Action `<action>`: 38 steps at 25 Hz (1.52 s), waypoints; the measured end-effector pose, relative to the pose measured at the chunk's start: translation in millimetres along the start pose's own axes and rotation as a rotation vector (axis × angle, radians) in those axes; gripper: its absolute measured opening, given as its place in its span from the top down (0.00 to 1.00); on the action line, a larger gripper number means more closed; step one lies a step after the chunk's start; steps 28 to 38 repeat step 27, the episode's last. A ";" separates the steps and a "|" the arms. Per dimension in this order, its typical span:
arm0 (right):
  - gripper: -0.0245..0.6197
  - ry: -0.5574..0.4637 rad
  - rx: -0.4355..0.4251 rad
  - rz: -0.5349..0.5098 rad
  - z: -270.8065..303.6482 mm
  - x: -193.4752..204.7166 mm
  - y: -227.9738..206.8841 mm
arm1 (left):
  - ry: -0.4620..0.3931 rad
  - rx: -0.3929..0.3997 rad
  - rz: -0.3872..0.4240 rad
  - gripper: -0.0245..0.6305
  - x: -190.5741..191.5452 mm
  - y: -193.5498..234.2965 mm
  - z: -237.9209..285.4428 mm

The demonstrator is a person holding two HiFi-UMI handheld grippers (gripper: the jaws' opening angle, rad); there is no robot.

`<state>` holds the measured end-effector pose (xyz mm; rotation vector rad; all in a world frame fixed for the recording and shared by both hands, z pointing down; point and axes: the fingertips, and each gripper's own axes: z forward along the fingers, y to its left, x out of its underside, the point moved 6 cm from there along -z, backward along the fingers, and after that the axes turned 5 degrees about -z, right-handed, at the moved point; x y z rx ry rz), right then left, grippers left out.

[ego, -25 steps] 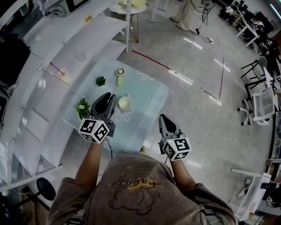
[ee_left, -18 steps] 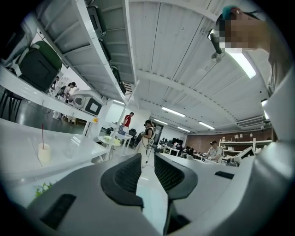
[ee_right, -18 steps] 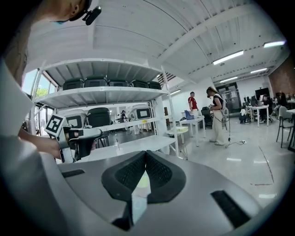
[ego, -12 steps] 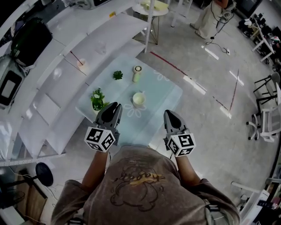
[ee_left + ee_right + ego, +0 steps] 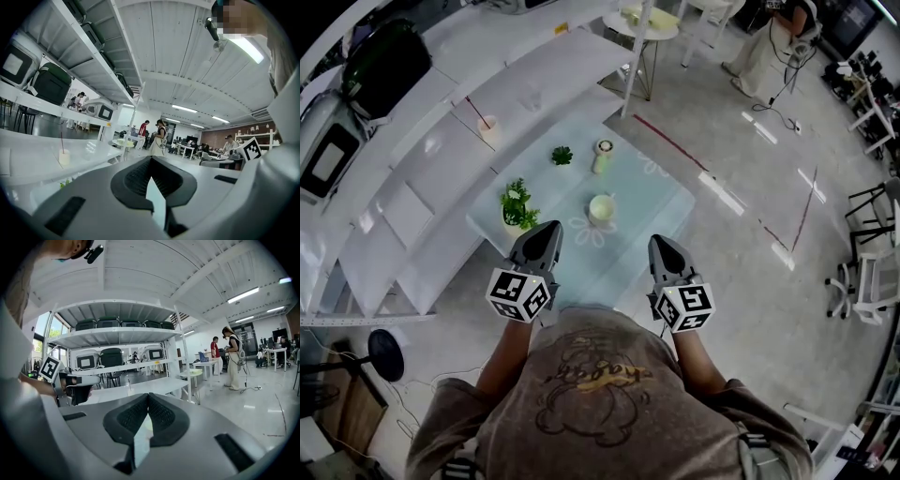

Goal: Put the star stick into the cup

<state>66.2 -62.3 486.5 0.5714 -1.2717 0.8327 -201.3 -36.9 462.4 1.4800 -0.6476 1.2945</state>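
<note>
You're at the reach step, left gripper [image 5: 549,228] and right gripper [image 5: 657,242] pressed together, empty, at the table's [image 5: 642,211] near edge; next spread one for what seems the stick [image 5: 602,156] beyond the cup [image 5: 601,207], near the far edge.

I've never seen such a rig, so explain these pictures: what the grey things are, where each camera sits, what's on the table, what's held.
No robot here: a person holds a two-jaw gripper in each hand. The top-down picture is from a camera on the person's head; the left gripper and right gripper point towards a pale glass table. The other two pictures come from a camera on each gripper, looking along its jaws. On the table stand a cup, a potted plant, a smaller plant and a pale upright object. Both grippers' jaws are together; nothing is held.
</note>
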 end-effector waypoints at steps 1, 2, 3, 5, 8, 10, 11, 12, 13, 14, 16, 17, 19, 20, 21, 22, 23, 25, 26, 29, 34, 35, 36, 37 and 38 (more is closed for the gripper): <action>0.96 -0.002 -0.002 0.001 -0.3 0.3 0.1 | -0.002 -0.001 -0.002 0.93 -0.3 -1.1 -0.8; 0.96 -0.004 -0.005 0.002 -0.4 0.8 0.4 | -0.004 -0.002 -0.005 0.93 -0.2 -1.9 -1.7; 0.96 -0.006 -0.007 0.003 -0.4 1.2 0.7 | -0.007 -0.004 -0.009 0.93 0.0 -2.4 -2.7; 0.96 -0.008 -0.012 0.005 -0.3 1.5 1.6 | -0.015 -0.009 -0.020 0.93 -0.2 -3.1 -4.9; 0.96 -0.005 -0.020 0.006 -0.9 1.0 2.7 | -0.021 -0.020 -0.031 0.93 -1.8 -3.6 -8.3; 0.96 -0.003 -0.023 0.006 -1.7 0.9 2.8 | -0.024 -0.023 -0.037 0.93 -2.7 -4.1 -9.7; 0.96 -0.002 -0.024 0.006 -2.4 0.7 2.7 | -0.025 -0.023 -0.040 0.93 -3.1 -4.7 -10.1; 0.96 -0.002 -0.024 0.006 -3.1 0.3 2.4 | -0.026 -0.022 -0.045 0.93 -3.6 -5.4 -10.2; 0.96 -0.003 -0.025 0.005 -3.5 -0.5 2.0 | -0.028 -0.020 -0.050 0.93 -4.3 -6.1 -10.1; 0.96 -0.003 -0.025 0.004 -3.4 -1.6 1.7 | -0.030 -0.019 -0.054 0.93 -5.1 -6.5 -9.9; 0.96 -0.003 -0.029 0.002 -2.1 -3.6 1.5 | -0.029 -0.019 -0.056 0.93 -7.1 -6.6 -9.4; 0.96 -0.001 -0.032 0.000 -1.4 -4.2 1.7 | -0.028 -0.019 -0.056 0.93 -8.0 -6.6 -9.3; 0.96 0.004 -0.037 -0.006 -1.1 -4.6 2.6 | -0.027 -0.018 -0.058 0.93 -9.0 -6.7 -10.0; 0.96 0.006 -0.039 -0.009 -1.2 -4.6 3.0 | -0.027 -0.016 -0.058 0.93 -9.4 -6.9 -10.4; 0.96 0.006 -0.041 -0.011 -1.2 -4.9 3.3 | -0.028 -0.015 -0.056 0.93 -10.0 -7.1 -10.5; 0.96 0.006 -0.043 -0.014 -0.8 -5.6 3.3 | -0.028 -0.013 -0.052 0.93 -10.8 -7.3 -10.0; 0.96 0.006 -0.046 -0.016 0.1 -6.7 3.1 | -0.027 -0.011 -0.048 0.93 -11.9 -7.4 -9.0; 0.96 0.006 -0.053 -0.020 2.2 -8.8 3.0 | -0.026 -0.009 -0.042 0.93 -14.1 -7.5 -6.7; 0.96 0.006 -0.057 -0.023 3.3 -9.7 3.2 | -0.026 -0.009 -0.039 0.93 -15.0 -7.5 -5.8; 0.96 0.007 -0.061 -0.025 4.3 -10.5 3.6 | -0.025 -0.008 -0.036 0.93 -16.0 -7.5 -4.9; 0.96 0.007 -0.061 -0.025 4.3 -10.5 3.6 | -0.025 -0.008 -0.036 0.93 -16.0 -7.5 -4.9; 0.96 0.007 -0.061 -0.025 4.3 -10.5 3.6 | -0.025 -0.008 -0.036 0.93 -16.0 -7.5 -4.9; 0.96 0.007 -0.061 -0.025 4.3 -10.5 3.6 | -0.025 -0.008 -0.036 0.93 -16.0 -7.5 -4.9; 0.96 0.007 -0.061 -0.025 4.3 -10.5 3.6 | -0.025 -0.008 -0.036 0.93 -16.0 -7.5 -4.9; 0.96 0.007 -0.061 -0.025 4.3 -10.5 3.6 | -0.025 -0.008 -0.036 0.93 -16.0 -7.5 -4.9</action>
